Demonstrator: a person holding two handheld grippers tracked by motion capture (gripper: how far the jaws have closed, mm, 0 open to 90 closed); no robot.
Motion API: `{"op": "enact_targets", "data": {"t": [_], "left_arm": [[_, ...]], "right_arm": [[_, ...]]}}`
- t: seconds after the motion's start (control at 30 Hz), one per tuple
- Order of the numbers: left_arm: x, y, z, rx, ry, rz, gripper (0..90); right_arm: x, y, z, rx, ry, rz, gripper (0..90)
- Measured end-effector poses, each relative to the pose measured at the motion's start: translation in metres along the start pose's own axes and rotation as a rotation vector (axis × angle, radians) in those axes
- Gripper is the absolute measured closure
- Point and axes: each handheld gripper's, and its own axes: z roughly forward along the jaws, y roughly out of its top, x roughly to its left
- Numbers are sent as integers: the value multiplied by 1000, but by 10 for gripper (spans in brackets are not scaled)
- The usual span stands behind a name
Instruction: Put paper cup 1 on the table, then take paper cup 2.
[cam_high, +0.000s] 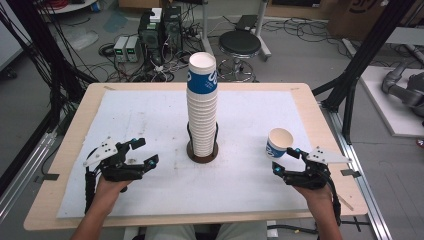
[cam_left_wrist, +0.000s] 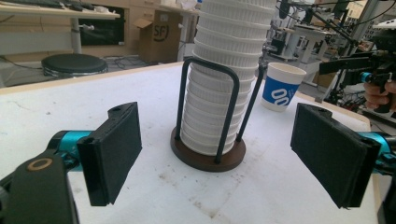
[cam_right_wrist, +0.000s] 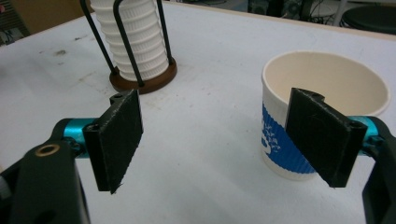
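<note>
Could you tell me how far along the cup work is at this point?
Done: one blue-and-white paper cup stands upright on the white mat, apart from the tall cup stack in its wire holder. In hand: nothing; the left gripper and right gripper are open. Left: the stack remains tall.

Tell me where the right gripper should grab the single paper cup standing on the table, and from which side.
Grip the single cup across its ribbed blue sleeve, mid-height, coming in level from the person's side. It stands upright, mouth up, and the right gripper is open just short of it; squeezing the thin rim would probably buckle it.
</note>
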Motion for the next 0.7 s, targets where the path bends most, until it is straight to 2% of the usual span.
{"op": "enact_targets", "data": {"t": [0.2, 0.57, 0.7], "left_arm": [[3, 0, -1, -11, 1, -4, 163], [-1, 1, 4, 6, -13, 8, 163], [-3, 5, 4, 0, -25, 16, 163]], "right_arm": [[6, 4, 1, -22, -16, -52, 198], [5, 2, -1, -28, -14, -51, 198], [8, 2, 0, -23, 1, -57, 198]]}}
